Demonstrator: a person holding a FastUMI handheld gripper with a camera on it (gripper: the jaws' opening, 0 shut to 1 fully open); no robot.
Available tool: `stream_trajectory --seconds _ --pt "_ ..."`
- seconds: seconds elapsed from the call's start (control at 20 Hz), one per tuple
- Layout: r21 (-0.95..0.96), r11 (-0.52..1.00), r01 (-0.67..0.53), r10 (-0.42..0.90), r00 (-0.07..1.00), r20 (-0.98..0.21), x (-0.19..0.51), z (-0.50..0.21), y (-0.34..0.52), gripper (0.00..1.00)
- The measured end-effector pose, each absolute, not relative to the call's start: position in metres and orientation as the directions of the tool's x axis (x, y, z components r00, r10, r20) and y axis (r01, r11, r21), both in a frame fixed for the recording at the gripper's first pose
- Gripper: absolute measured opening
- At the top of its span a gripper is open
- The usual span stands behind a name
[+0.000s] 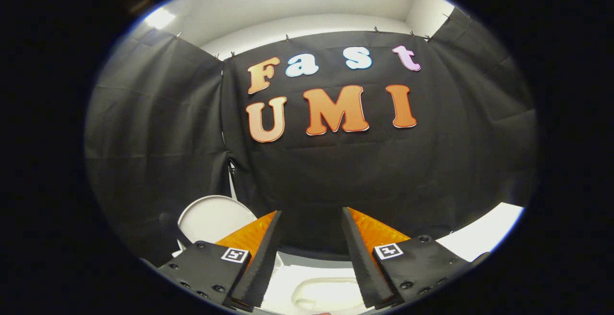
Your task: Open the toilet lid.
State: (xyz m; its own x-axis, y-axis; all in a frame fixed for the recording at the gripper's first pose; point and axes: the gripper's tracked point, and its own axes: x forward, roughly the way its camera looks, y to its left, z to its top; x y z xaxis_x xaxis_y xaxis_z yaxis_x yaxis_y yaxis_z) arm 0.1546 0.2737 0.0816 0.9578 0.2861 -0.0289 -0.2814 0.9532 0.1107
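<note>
Booth wall (336,171): black cloth, matte, creased, pinned along its top edge, hanging behind everything.

Toilet (331,269): glossy white ceramic, low between and below the fingers. A curved, rounded inner lip shows between the finger bases; probably the bowl's rim, though the fisheye bends it and much is hidden.

White ledge (484,231): flat, bright, smooth, running off beyond the right finger against the cloth. Cannot tell what it belongs to.

Toilet lid (213,218): smooth white plastic, rounded oval outline, standing up beyond the left finger, its upper edge against the cloth. It looks raised, tilted back toward the wall, not lying over the bowl.

Gripper (311,214): fingers spread well apart, nothing between them, touching nothing. Each finger is a tapering wedge with a ridged, grippy inner face; flat bolted plates at the bases carry small square markers.

Progress, judged from the layout: the lift appears done, with the lid up and resting on its own and the fingers clear of it. Little seems left beyond confirming that the lid holds its lean.
</note>
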Motion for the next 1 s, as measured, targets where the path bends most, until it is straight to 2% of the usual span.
stream_trajectory --seconds 0.2,0.7,1.0 --pt "0.067 0.962 -0.264 0.267 0.962 -0.052 0.144 0.067 0.218 0.81" --pt "0.055 0.994 -0.09 0.094 0.993 -0.074 0.106 0.031 0.063 0.81" --pt "0.028 0.999 -0.039 0.041 0.995 -0.088 0.078 0.0 0.015 0.81"
